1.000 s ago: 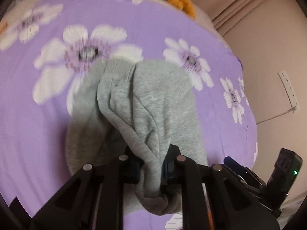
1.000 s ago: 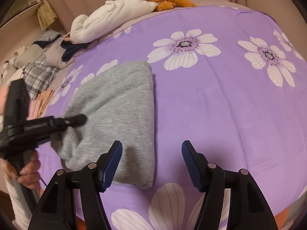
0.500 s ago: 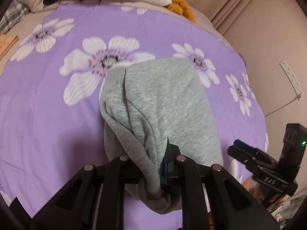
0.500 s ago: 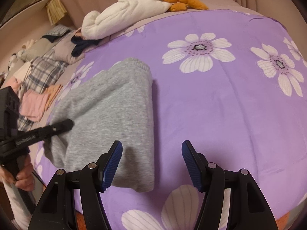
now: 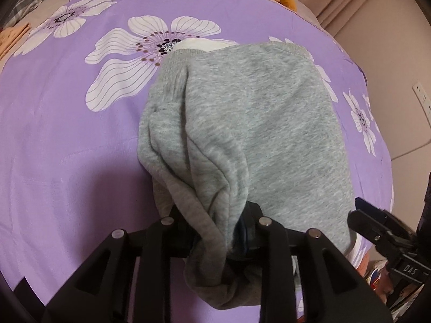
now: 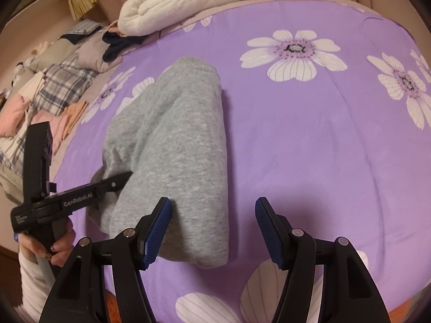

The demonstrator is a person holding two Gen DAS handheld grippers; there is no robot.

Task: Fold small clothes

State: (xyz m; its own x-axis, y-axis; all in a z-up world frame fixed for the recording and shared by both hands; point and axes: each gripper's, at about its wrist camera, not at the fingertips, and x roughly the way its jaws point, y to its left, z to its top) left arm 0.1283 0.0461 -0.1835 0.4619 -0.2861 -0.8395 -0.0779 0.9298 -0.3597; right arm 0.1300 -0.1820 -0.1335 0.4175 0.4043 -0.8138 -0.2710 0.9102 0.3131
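Left hand-held gripper point(image 5: 215, 231) pinching bunched grey garment point(image 5: 250, 123) on purple floral bed point(image 5: 67, 140), right hand-held gripper point(image 6: 212, 231) spread wide, garment just left of it

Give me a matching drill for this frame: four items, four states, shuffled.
Items:
1. left gripper
2. right gripper
3. grey garment
4. white plush

States:
A. open, holding nothing
B. lying at the far edge of the purple bedspread
C. shut on bunched fabric
D. folded lengthwise on the bed

Pairs: 1-C, 2-A, 3-D, 4-B

Right tongs point(image 6: 212, 228) agape, grey garment point(image 6: 177, 145) folded
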